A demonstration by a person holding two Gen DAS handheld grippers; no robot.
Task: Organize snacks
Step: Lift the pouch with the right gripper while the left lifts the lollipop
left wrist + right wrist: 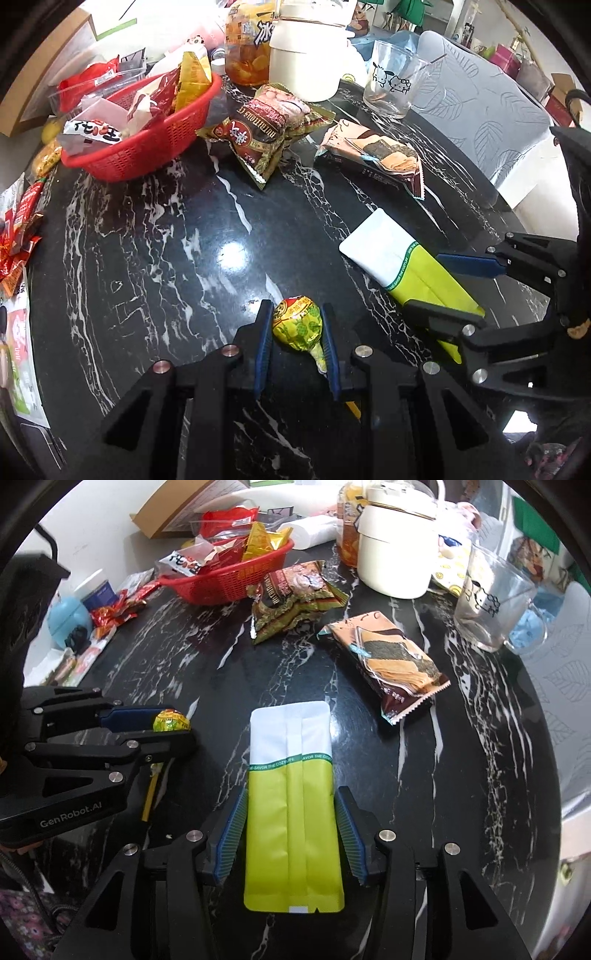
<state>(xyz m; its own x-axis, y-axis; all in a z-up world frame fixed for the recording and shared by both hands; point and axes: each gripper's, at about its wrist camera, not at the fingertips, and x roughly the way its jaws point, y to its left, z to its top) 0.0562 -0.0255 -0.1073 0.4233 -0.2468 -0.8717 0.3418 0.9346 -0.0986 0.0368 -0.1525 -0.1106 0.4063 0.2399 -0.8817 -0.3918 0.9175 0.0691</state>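
Observation:
My left gripper (295, 317) is shut on a lollipop (298, 328) in a yellow-green wrapper, low over the black marble table (147, 266); it also shows in the right wrist view (170, 720). My right gripper (291, 805) is shut on a flat green-and-white packet (291, 805), which also shows in the left wrist view (399, 258). A red basket (155, 144) holding several snack packs stands at the far left, also in the right wrist view (236, 578). A brown-gold snack bag (258, 133) and a seaweed-cracker pack (373, 155) lie beyond the grippers.
A cream pot (306, 62), a jar of fruit (247, 48) and a glass mug (391, 81) stand at the back. Loose red wrappers (18, 236) lie at the table's left edge. A grey leaf-patterned chair (491, 110) is beyond the right edge.

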